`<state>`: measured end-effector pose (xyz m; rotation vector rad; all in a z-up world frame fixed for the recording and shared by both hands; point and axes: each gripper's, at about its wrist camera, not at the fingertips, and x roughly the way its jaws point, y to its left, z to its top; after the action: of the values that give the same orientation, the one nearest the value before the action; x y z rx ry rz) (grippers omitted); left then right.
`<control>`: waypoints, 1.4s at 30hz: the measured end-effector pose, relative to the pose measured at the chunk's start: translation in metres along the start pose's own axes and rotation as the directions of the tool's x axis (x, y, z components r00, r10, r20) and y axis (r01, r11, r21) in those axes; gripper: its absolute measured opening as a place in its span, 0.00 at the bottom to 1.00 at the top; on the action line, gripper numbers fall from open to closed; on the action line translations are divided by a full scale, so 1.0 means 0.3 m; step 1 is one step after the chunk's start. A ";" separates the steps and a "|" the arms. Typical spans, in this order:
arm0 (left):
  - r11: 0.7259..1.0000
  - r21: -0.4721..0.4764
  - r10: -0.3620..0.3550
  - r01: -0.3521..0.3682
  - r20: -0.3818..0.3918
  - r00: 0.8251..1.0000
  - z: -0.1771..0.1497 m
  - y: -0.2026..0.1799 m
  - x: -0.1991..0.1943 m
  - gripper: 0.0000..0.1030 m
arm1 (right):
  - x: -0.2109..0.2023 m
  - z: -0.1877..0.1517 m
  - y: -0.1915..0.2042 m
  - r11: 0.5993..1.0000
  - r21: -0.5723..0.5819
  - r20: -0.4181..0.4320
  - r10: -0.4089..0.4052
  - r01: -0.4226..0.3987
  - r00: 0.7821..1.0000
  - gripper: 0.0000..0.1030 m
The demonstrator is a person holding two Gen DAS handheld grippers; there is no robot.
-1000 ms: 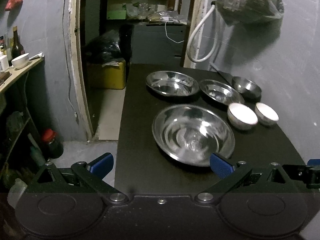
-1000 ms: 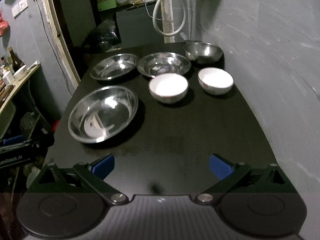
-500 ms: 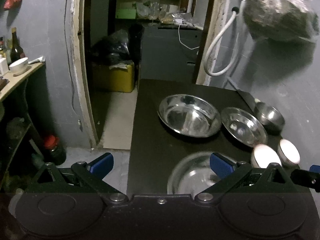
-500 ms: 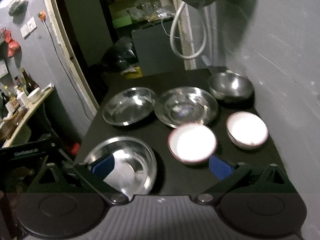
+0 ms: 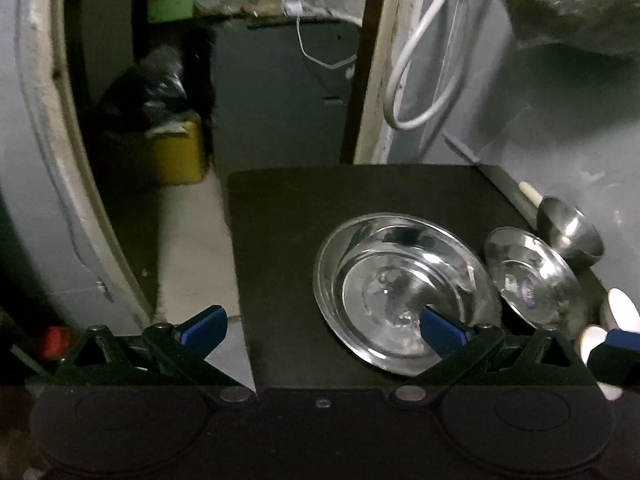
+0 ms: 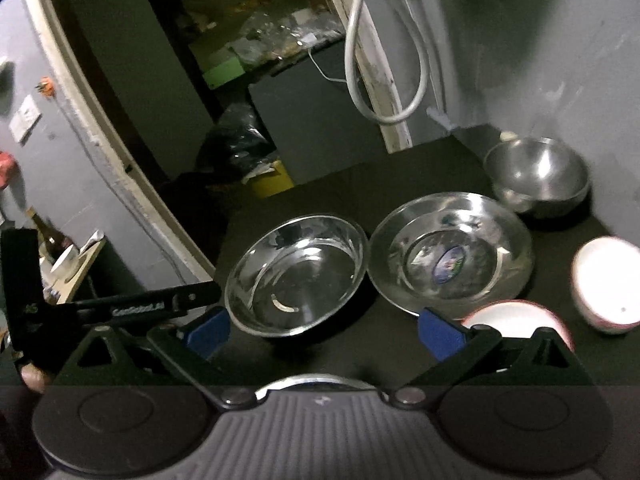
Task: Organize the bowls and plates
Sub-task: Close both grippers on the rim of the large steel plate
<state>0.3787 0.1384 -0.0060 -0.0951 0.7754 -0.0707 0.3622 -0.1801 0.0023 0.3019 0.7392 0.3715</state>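
Observation:
On the black table [image 5: 300,220] a wide steel plate [image 5: 404,292] lies just ahead of my left gripper [image 5: 323,328], which is open and empty; its right fingertip overlaps the plate's near side. To the right are a second steel plate [image 5: 532,284], a steel bowl [image 5: 568,232] and two white bowls [image 5: 622,308]. My right gripper [image 6: 324,332] is open and empty above the table [image 6: 380,184]. Ahead of it lie a steel plate [image 6: 296,276], a stickered steel plate [image 6: 450,256], a steel bowl [image 6: 536,176] and white bowls [image 6: 604,284] [image 6: 516,320]. The rim of a large plate [image 6: 316,380] shows below it.
The grey wall [image 6: 560,80] borders the table on the right, with a white hose [image 6: 416,92] hanging at its far corner. The table's left edge drops to the floor by a doorway with a yellow container [image 5: 176,156]. The left gripper's body [image 6: 120,308] shows at left.
Both grippers have moved forward over the table toward the far plates. The large near plate has slipped beneath them and almost out of view. Both stay open.

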 end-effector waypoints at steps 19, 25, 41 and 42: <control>0.975 -0.053 -0.221 0.216 -0.094 0.971 0.033 0.074 0.240 0.46 | 0.313 0.004 0.014 0.990 0.108 -0.108 -0.079 0.091 0.991 0.61; 0.972 -0.085 -0.228 0.221 -0.083 0.970 0.025 0.086 0.247 0.35 | 0.341 -0.001 0.027 0.988 0.097 -0.119 -0.107 0.119 0.987 0.40; 0.971 -0.133 -0.206 0.200 -0.029 0.978 -0.045 0.115 0.115 0.14 | 0.258 -0.014 0.038 0.996 0.040 -0.082 -0.076 0.080 0.994 0.24; 0.971 -0.132 -0.202 0.197 -0.023 0.979 -0.050 0.111 0.099 0.14 | 0.246 -0.015 0.040 0.997 0.035 -0.081 -0.072 0.075 0.994 0.24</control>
<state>0.3903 0.1677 -0.0410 -0.2954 0.8047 -0.2141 0.4066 -0.1372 -0.0402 0.2959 0.8342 0.3010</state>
